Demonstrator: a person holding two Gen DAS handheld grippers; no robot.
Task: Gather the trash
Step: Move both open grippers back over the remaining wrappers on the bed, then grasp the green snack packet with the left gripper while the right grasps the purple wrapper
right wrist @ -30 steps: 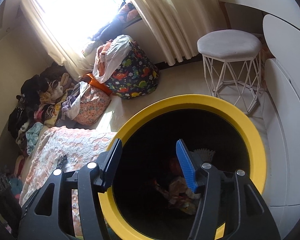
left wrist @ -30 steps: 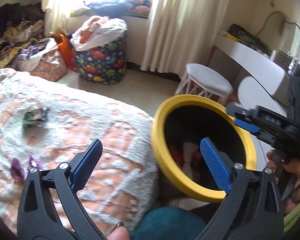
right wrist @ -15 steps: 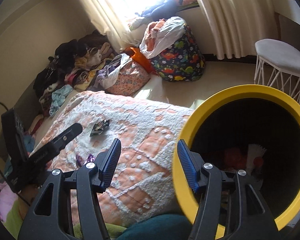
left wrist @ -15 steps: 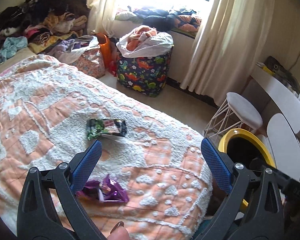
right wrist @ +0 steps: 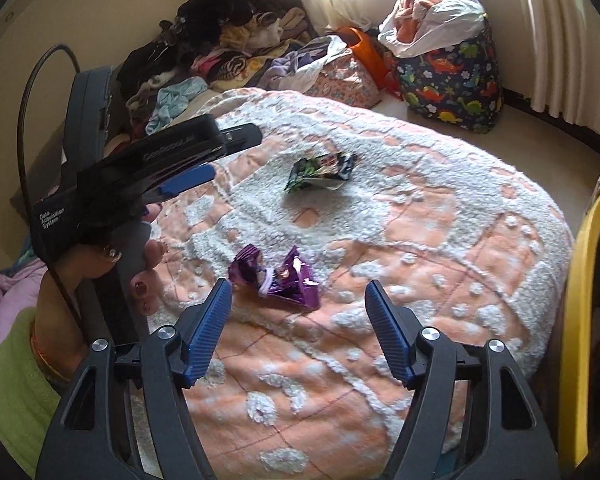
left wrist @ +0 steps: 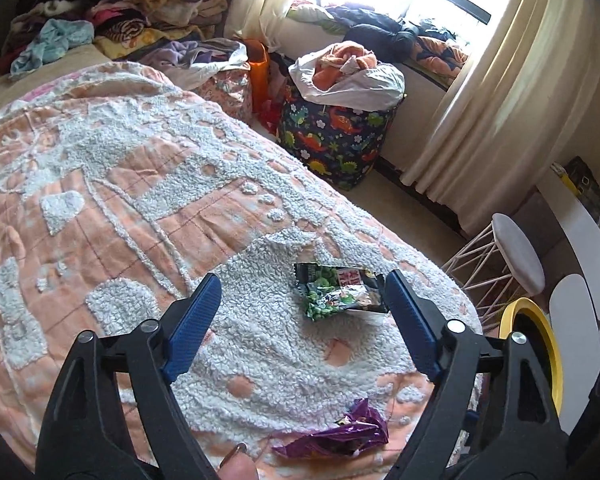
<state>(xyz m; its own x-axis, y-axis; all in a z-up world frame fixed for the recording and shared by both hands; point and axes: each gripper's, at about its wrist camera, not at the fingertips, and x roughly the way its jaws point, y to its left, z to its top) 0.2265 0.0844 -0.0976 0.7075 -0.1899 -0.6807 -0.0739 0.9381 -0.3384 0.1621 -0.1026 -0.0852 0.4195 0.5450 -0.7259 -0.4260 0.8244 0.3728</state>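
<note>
Left wrist view: left gripper jaws apart, just narrowing, nothing gripped; green-black wrapper lies flat on bedspread just beyond right pad. Purple wrapper nearer, low in frame. Right wrist view: right gripper jaws apart, just widening, empty; purple wrapper just past tips. Yellow-rimmed bin at right edge.

Risks: pads snag fluffy bedspread instead of thin foil; crumpled wrapper slips or springs away; both grippers crowd near each other, collision likely; wrapper dropped short of bin.
</note>
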